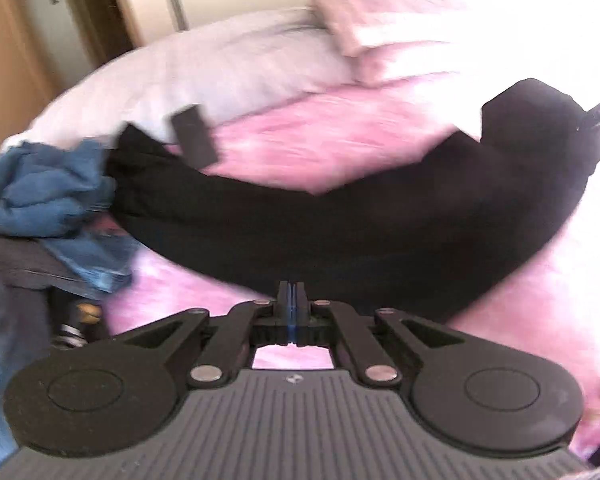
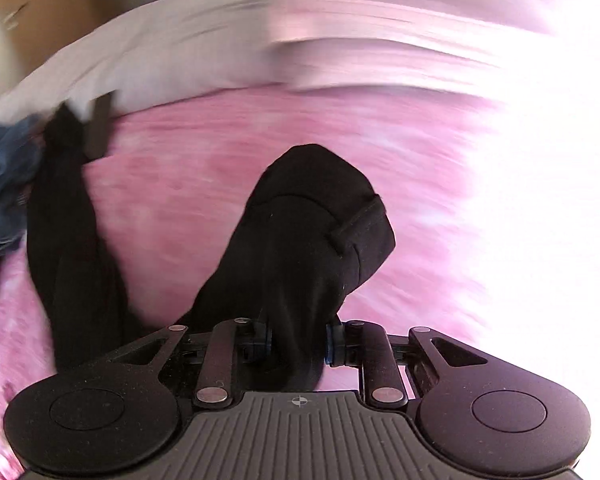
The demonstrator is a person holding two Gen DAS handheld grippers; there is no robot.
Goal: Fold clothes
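The black garment (image 2: pixel 300 240) fills the right tongs (image 2: pixel 298 344); only the left tongs (image 1: pixel 291 300), pinched together, see jeans (image 1: pixel 52 200).

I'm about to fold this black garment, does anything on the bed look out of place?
Yes. A dark flat rectangular object lies on the pink bedspread by the black garment; blur hides what it is. Crumpled blue clothing is heaped at the left.

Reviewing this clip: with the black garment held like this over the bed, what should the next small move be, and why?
Probably draw the right gripper further right to pull the black garment taut. It sags in a curve over the pink bed, with the right gripper clamping one bunched end. The left gripper is shut at its near edge.
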